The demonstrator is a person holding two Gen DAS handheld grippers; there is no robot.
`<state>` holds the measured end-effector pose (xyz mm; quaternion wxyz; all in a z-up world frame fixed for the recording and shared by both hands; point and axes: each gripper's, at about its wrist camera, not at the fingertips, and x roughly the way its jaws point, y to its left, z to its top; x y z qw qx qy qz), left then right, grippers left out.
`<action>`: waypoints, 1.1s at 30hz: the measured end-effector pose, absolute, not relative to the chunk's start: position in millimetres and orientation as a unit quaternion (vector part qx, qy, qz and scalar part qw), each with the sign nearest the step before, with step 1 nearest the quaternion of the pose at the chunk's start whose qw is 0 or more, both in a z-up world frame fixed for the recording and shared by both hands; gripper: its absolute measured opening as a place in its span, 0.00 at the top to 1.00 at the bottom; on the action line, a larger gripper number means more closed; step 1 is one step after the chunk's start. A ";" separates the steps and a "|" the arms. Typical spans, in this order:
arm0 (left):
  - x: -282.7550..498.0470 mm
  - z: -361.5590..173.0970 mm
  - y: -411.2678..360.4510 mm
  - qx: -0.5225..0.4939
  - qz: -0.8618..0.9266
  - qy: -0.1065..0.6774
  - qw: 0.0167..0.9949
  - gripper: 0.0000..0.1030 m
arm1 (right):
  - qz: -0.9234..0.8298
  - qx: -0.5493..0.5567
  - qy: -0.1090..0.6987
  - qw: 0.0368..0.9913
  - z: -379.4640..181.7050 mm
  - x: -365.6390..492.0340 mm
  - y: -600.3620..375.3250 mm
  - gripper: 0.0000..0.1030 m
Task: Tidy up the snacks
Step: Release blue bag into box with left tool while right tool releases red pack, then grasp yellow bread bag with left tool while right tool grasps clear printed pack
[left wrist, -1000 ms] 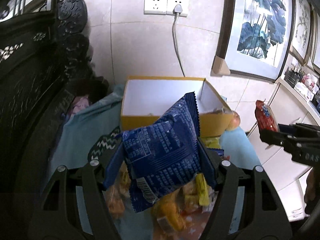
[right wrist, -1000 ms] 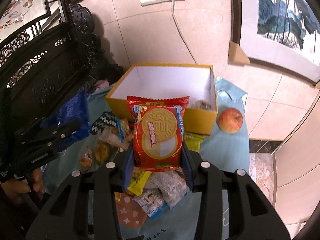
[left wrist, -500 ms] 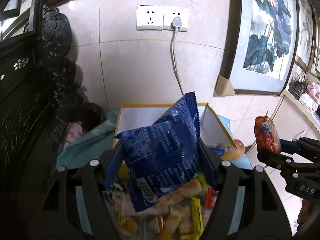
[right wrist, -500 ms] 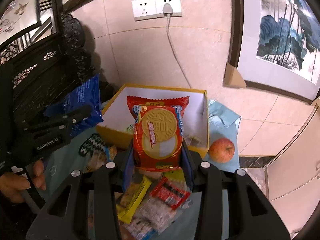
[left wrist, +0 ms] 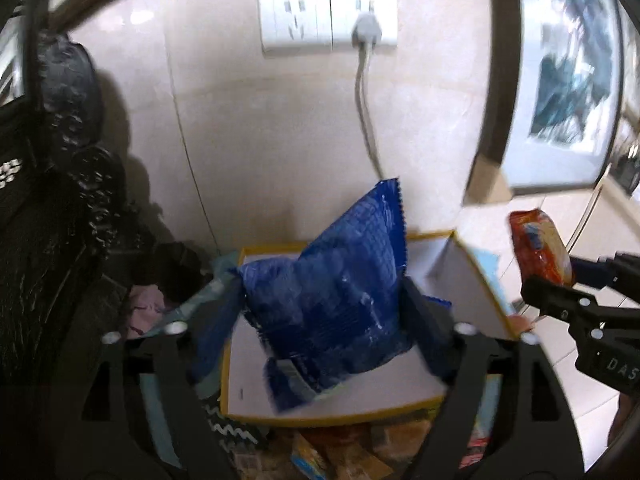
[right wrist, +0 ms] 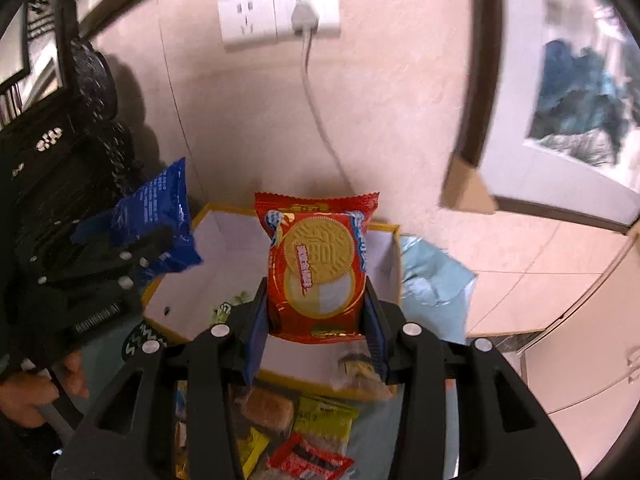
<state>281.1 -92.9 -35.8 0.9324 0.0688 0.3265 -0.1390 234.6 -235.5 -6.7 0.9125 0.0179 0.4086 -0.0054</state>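
A yellow box (left wrist: 360, 410) with a white inside stands open against the wall. My left gripper (left wrist: 320, 320) hangs over it, jaws opening. The blue snack bag (left wrist: 332, 292) sits tilted between the fingers, with a gap showing at the left pad. My right gripper (right wrist: 316, 320) is over the box's (right wrist: 396, 264) near edge. Its pads still press a red biscuit packet (right wrist: 318, 268) upright, though the jaws begin to open. From the right wrist, the blue bag (right wrist: 160, 216) and left gripper (right wrist: 100, 272) are at the left. The red packet (left wrist: 540, 248) shows at the left wrist view's right edge.
Several loose snacks (right wrist: 304, 432) lie on a teal cloth (right wrist: 432, 276) in front of the box. Dark carved furniture (left wrist: 48, 240) fills the left. A socket with a plugged cable (left wrist: 368, 28) is on the wall above. A framed painting (left wrist: 560, 100) leans at the right, and a hand (right wrist: 24, 396) holds the left tool.
Both grippers have moved forward from over the loose snacks to above the box. The left jaws have widened around the blue bag. The red packet stays gripped.
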 end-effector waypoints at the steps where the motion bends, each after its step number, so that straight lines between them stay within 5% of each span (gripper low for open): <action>1: 288.1 -43.2 -94.2 0.071 -0.132 0.337 0.930 0.11 | -0.018 -0.001 0.417 0.909 -14.3 241.6 -234.9 0.51; 18: 216.7 -77.5 -42.5 0.053 -0.106 0.373 0.920 0.09 | -0.022 0.038 0.465 0.884 -58.8 164.1 -241.1 0.47; 33: 63.2 -191.2 -10.0 0.103 -0.178 0.469 0.859 0.09 | 0.033 0.028 0.570 0.821 -171.6 46.3 -215.8 0.41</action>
